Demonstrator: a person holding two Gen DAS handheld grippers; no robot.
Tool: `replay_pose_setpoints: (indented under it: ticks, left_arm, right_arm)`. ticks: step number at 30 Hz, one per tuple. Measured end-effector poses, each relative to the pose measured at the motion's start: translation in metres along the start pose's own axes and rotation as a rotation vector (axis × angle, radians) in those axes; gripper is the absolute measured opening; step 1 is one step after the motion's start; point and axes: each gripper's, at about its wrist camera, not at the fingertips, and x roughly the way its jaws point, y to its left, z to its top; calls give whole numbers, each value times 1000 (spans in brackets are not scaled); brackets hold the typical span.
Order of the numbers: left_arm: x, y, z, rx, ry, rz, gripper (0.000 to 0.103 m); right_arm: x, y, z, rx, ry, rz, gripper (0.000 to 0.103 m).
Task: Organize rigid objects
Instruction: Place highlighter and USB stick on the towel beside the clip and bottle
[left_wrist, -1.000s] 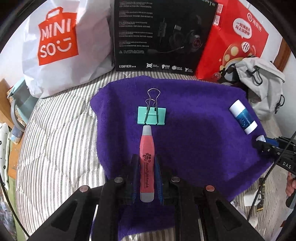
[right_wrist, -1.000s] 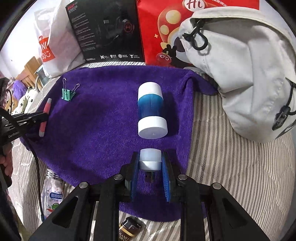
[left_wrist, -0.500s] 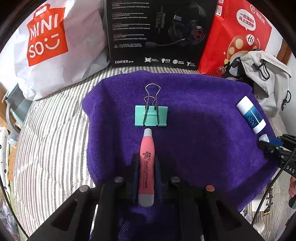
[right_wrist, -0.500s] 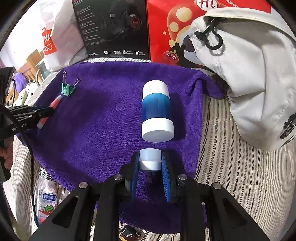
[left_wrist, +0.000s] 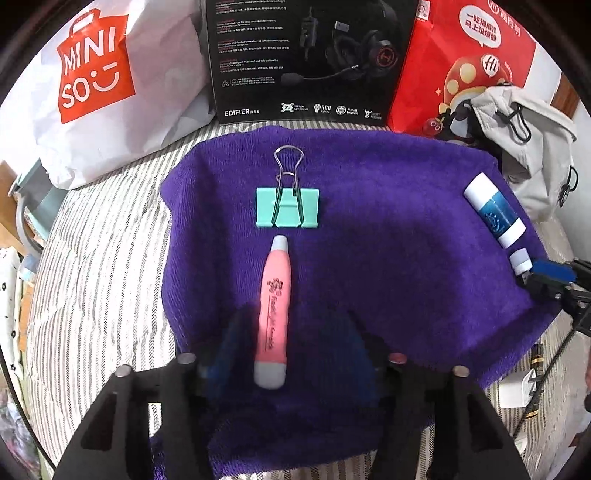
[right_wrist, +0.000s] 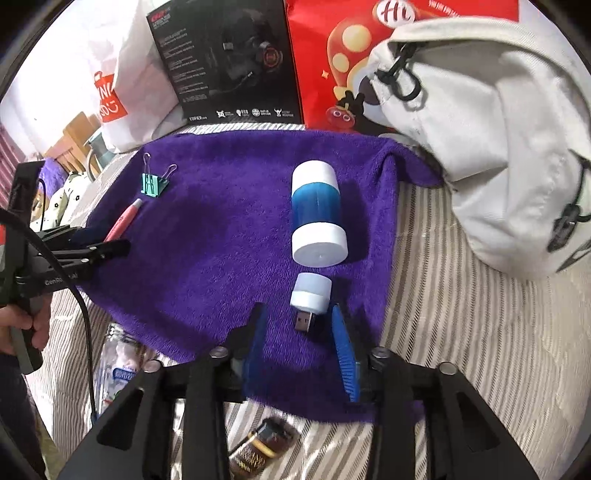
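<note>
Where fingers (left_wrist: 236, 343) spread: pink pen (left_wrist: 274, 314) loose between.

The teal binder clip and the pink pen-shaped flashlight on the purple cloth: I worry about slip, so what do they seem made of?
The teal binder clip looks like painted sheet metal, matt, with thin shiny wire handles. The pink pen-shaped flashlight seems smooth plastic with a soft sheen and grey end caps, though rubber coating cannot be ruled out. The purple cloth under them is fuzzy terry-like fabric.

Striped bed (left_wrist: 96, 280), purple towel (left_wrist: 399, 258) spread flat on it, white shopping bag (left_wrist: 122, 85), black headset box (left_wrist: 306, 59), red box (left_wrist: 461, 66) and grey bag (right_wrist: 491, 147) standing along far edge, white charger (left_wrist: 515, 391) at near right
</note>
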Motion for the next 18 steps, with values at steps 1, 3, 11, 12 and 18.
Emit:
replay_pose_setpoints:
  ticks: [1,3,11,12,18]
  left_arm:
    - [0,-2,-1,1,2,8,57]
    - [-3,-4,-3,1,2,18,59]
    - [-38,-7,-17,-22,-56,48,73]
    - [-42,-7,-18,-23,-61,48,73]
    - [-70,-8,-29,-43,-102,29,73]
  right_arm:
    - [-4,1,-1,2,-3,1,52]
    - [-12,2,-5,2,-12,-8,54]
    - [-48,0,-25,41,-48,-57,67]
    - [-52,-1,-29,52,-49,-59,67]
    - [-67,-5,-52,126,-54,-49,67]
